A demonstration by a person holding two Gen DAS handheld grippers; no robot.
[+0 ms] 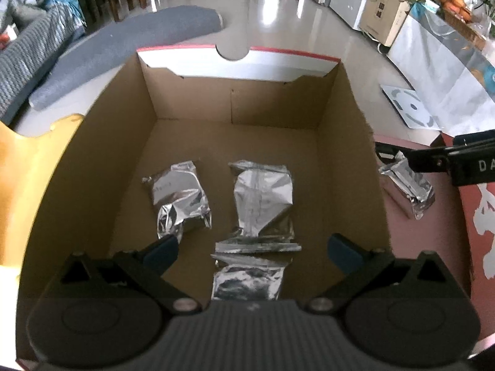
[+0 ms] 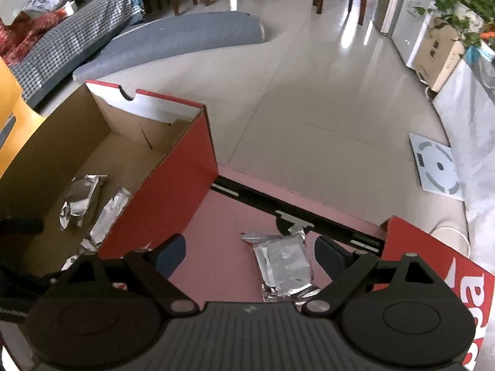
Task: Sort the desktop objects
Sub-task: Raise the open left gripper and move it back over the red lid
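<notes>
Left tongs (image 1: 252, 252) hang wide open and empty over the open red-sided cardboard box (image 1: 346, 142), three crinkled silver foil packets (image 1: 263, 198) inside (one apparently just dropped); right tongs (image 2: 249, 255), open and empty, straddle the last foil packet (image 2: 283, 264) on the pink worktop (image 2: 216, 232) — next, close and lift

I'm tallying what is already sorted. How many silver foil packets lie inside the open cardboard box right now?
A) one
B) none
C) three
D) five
C: the left wrist view shows three foil packets on the floor of the cardboard box.
</notes>
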